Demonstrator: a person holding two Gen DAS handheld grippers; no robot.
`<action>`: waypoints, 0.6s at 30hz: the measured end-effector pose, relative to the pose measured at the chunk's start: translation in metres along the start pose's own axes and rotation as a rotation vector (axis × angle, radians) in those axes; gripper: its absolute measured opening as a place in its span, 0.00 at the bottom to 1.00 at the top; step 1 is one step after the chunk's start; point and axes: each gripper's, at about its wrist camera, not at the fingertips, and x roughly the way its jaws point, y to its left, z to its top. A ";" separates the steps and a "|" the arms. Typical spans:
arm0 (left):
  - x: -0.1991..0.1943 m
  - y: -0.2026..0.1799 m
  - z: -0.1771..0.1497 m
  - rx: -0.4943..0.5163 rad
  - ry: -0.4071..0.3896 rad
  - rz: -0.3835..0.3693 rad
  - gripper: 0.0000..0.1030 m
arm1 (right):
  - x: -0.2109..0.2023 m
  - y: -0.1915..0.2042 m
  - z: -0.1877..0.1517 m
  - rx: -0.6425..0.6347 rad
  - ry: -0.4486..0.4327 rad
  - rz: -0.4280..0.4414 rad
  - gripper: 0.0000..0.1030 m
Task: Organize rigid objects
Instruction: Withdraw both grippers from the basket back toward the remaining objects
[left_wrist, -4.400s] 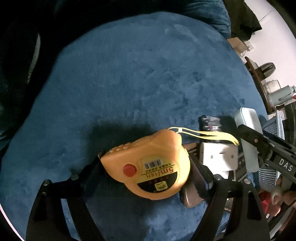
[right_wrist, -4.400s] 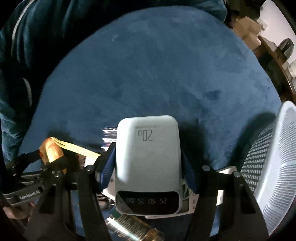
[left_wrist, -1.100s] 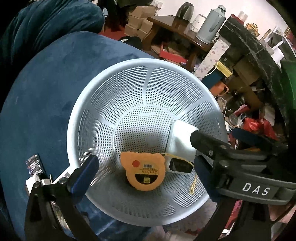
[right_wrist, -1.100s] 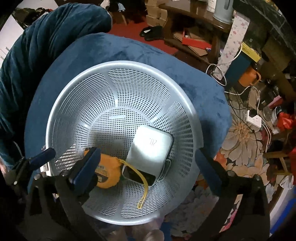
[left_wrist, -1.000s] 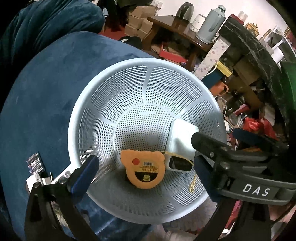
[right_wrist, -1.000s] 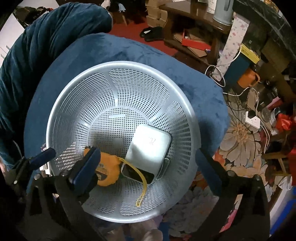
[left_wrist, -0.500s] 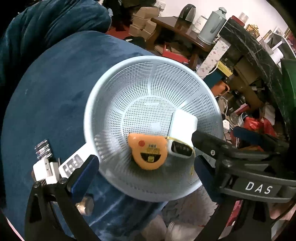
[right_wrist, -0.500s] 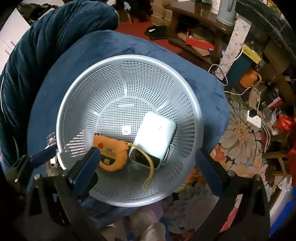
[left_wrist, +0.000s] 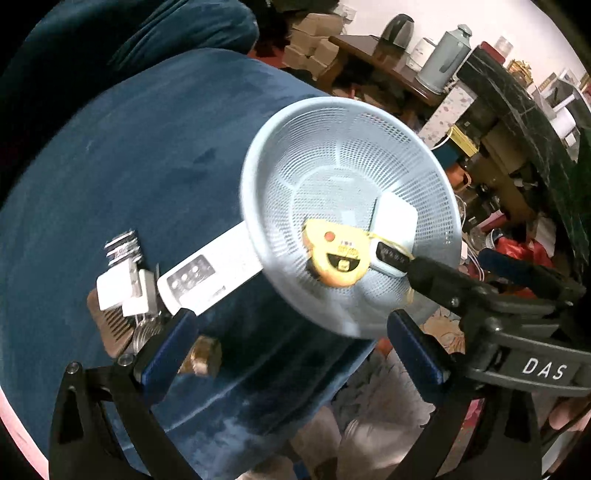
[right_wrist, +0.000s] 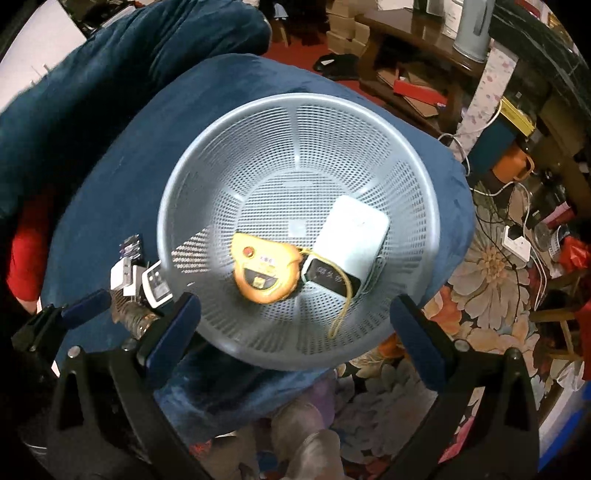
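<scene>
Both hand-held grippers hanging spread and empty above the basket (right_wrist: 295, 110).
You are leaving tape measure (right_wrist: 264, 275) and power bank (right_wrist: 351, 232) resting inside, corralled together; the clutter pile (left_wrist: 136, 291) is waiting beside it.

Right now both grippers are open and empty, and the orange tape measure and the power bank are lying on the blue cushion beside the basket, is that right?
Not quite: the tape measure and power bank lie inside the basket, as the right wrist view shows. Both grippers, left and right, are open and empty.

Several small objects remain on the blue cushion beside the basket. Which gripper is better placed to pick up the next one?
Probably the left gripper: open and empty, with the white remote and the small objects just ahead of its left finger. The right gripper hangs over the basket.
</scene>
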 end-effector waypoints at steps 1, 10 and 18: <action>-0.001 0.004 -0.003 -0.011 -0.001 -0.004 1.00 | 0.000 0.003 -0.002 -0.007 0.001 0.001 1.00; 0.000 0.018 -0.020 -0.048 0.011 -0.042 1.00 | 0.003 0.016 -0.015 -0.041 0.021 -0.019 1.00; 0.017 0.020 -0.034 -0.045 0.096 -0.137 1.00 | 0.006 0.023 -0.023 -0.079 0.065 -0.051 1.00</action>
